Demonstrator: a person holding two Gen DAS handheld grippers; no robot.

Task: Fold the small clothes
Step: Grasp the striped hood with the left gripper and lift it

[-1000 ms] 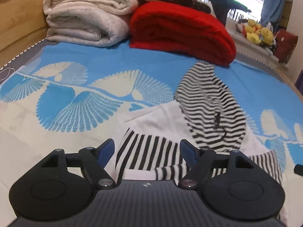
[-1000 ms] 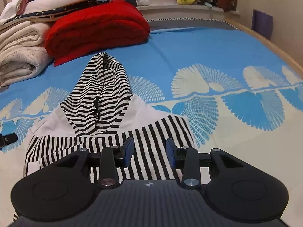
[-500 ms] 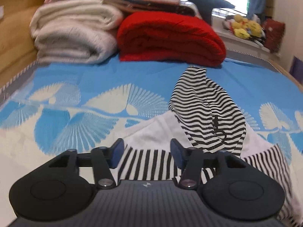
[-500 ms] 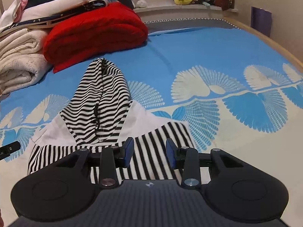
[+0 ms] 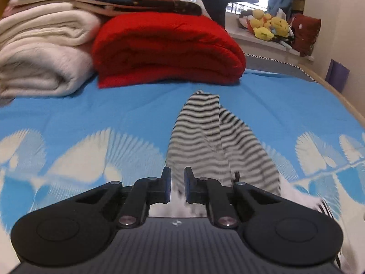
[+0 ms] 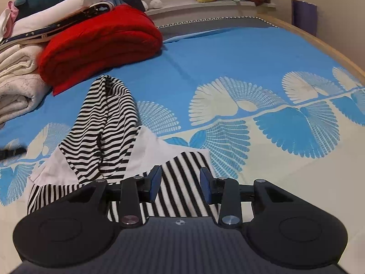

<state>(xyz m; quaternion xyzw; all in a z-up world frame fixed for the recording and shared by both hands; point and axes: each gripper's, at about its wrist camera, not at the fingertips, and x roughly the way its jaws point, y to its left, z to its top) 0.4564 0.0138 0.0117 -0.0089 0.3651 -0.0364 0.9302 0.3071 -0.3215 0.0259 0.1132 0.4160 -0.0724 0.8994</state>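
Observation:
A small white hoodie with a black-and-white striped hood (image 6: 107, 123) and striped sleeves (image 6: 182, 182) lies flat on the blue patterned bed sheet (image 6: 228, 64). The hood also shows in the left wrist view (image 5: 212, 141), blurred. My left gripper (image 5: 175, 188) has its jaws nearly closed, pinching the white cloth at the hoodie's shoulder just below the hood. My right gripper (image 6: 180, 183) is open, its fingers straddling the striped sleeve folded across the body. The left gripper's tip (image 6: 13, 151) shows at the left edge of the right wrist view.
A folded red blanket (image 5: 164, 50) and a stack of cream blankets (image 5: 38, 52) stand at the back of the bed, close behind the hood. Plush toys (image 5: 269, 26) sit on the window sill. The wooden bed edge (image 6: 330, 50) runs along the right.
My left gripper has moved forward toward the hood and its jaws have closed from wide open onto the white cloth. My right gripper has stayed open and shifted slightly over the striped sleeve.

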